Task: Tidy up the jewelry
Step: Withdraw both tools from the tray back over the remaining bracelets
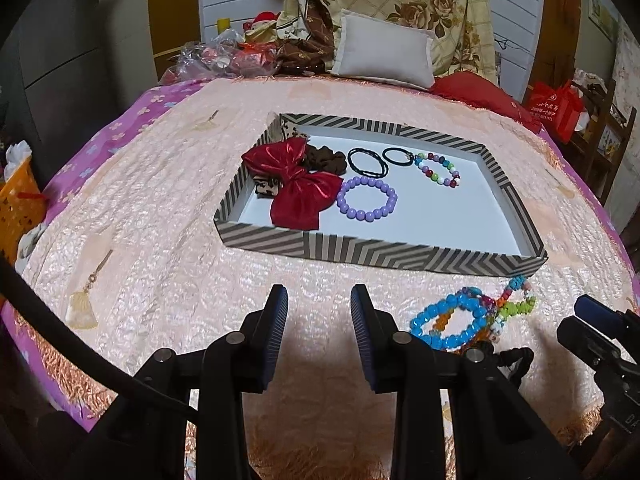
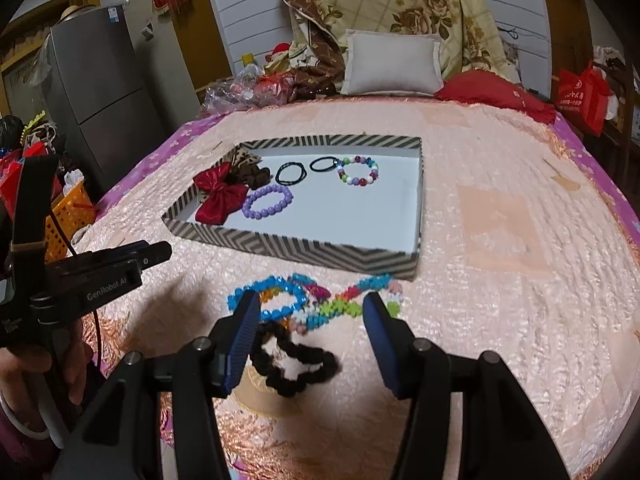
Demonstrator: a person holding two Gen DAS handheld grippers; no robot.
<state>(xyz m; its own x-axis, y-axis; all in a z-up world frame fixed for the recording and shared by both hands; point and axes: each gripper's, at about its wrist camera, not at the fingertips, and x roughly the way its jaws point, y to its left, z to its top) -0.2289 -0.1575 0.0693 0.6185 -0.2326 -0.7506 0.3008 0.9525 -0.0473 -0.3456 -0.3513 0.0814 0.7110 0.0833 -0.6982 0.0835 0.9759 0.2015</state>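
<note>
Hovering over the loose pile, the right gripper (image 2: 310,320) has its jaws wide apart and nothing between them. The left gripper (image 1: 319,320) sits to the left of the pile over bare bedspread (image 1: 160,240), jaws moderately apart, also holding nothing.

Still outside the tray: a tangle of bright bead bracelets (image 2: 316,298), lying just near of the tray's near-right corner, and a black scrunchie (image 2: 296,364) nearer still, touching or slightly overlapping the beads' near edge. Already inside the striped tray (image 1: 380,254): red bow (image 1: 294,182), brown scrunchie (image 1: 326,160), two black hair ties (image 1: 368,162), purple bracelet (image 1: 367,199), multicolour bead bracelet (image 1: 438,169), all in the far-left half.

Risks, as I judge them:
- Bead strands look interlinked. Closing on one loop likely drags the rest, or sheds some over the tray wall mid-lift.
- Scrunchie is against the beads; a wide grab could snag both, then drop one short of the tray.
- Round beads under flat pads tend to roll out. Pinch a strand, not a single bead.
- Bedspread is soft and quilted. Pressing down could catch fabric and tug the tray, which sits just beyond.
- Tray wall is close to the pile. A low carry could clip the near rim and shift what's inside.
- Left gripper is near the pile's left side; keep the two apart.
</note>
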